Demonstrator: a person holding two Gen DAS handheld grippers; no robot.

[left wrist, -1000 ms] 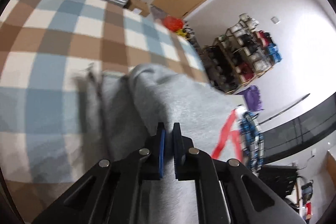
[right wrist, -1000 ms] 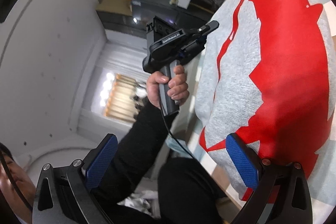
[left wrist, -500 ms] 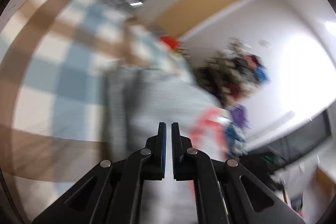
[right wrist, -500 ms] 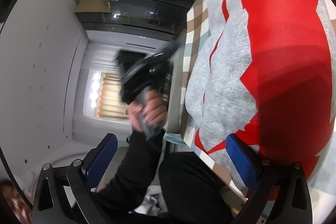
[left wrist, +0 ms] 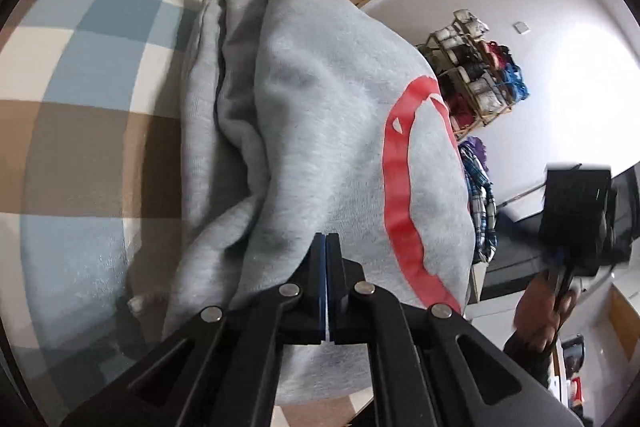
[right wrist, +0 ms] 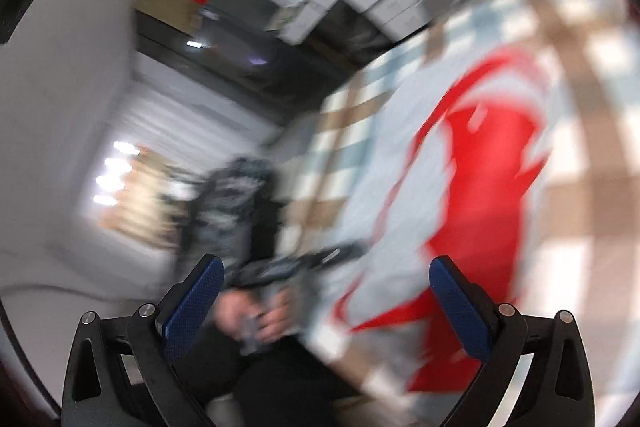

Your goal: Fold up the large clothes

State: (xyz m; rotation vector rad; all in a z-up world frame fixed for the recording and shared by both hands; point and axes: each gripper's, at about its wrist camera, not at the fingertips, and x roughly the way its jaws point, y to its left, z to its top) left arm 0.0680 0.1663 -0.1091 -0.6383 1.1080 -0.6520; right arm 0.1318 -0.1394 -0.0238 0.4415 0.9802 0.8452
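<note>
Left hand-held gripper (left wrist: 326, 247) now fully closed, empty, nearer the grey sweatshirt (left wrist: 320, 115); right hand-held gripper (right wrist: 326, 285) wide, empty.

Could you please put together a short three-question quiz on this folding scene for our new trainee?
1. True or false: the left tool has its jaws shut.
2. What colour is the print on the grey sweatshirt? A green, B red, C black.
3. Fill in: the right tool has its jaws ____, with nothing gripped.

Key: 1 true; 2 B; 3 open. The sweatshirt lies folded on the checked cloth.
</note>
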